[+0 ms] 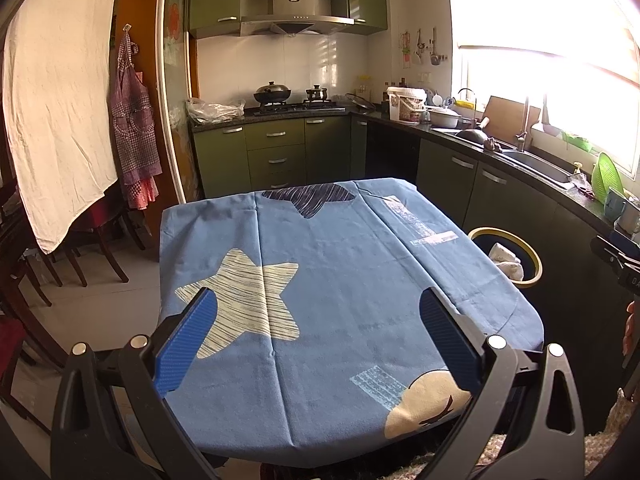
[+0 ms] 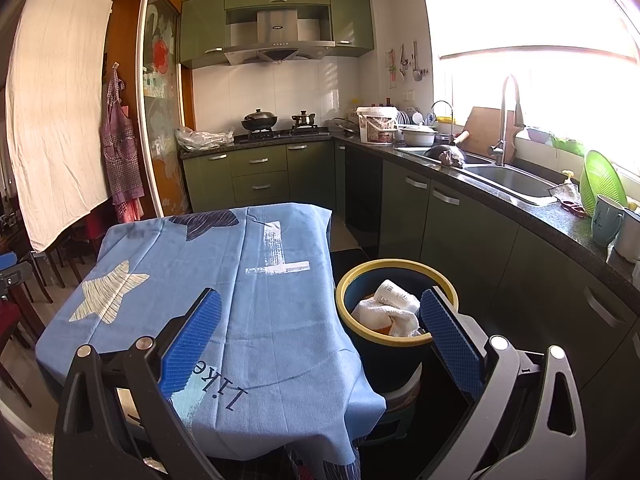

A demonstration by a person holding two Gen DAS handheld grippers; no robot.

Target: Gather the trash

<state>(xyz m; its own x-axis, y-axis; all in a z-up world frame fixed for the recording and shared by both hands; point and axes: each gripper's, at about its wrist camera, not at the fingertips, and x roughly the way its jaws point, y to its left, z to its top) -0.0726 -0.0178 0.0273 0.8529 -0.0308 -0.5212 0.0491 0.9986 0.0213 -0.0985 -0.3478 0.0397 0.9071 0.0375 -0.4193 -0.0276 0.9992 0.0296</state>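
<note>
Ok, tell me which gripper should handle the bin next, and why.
Right. The right gripper is open with the yellow-rimmed bin just ahead beside its right finger, trash showing inside. The left gripper, also open, faces the blue tablecloth, with the bin off at the table's right edge.

From my feed, a blue cloth with pale stars covered the tabletop. Behind it I saw green cabinets, a wok on the stove, and a range hood above. A checked apron hung beside a white sheet. A sink and green colander sat under the bright window.
</note>
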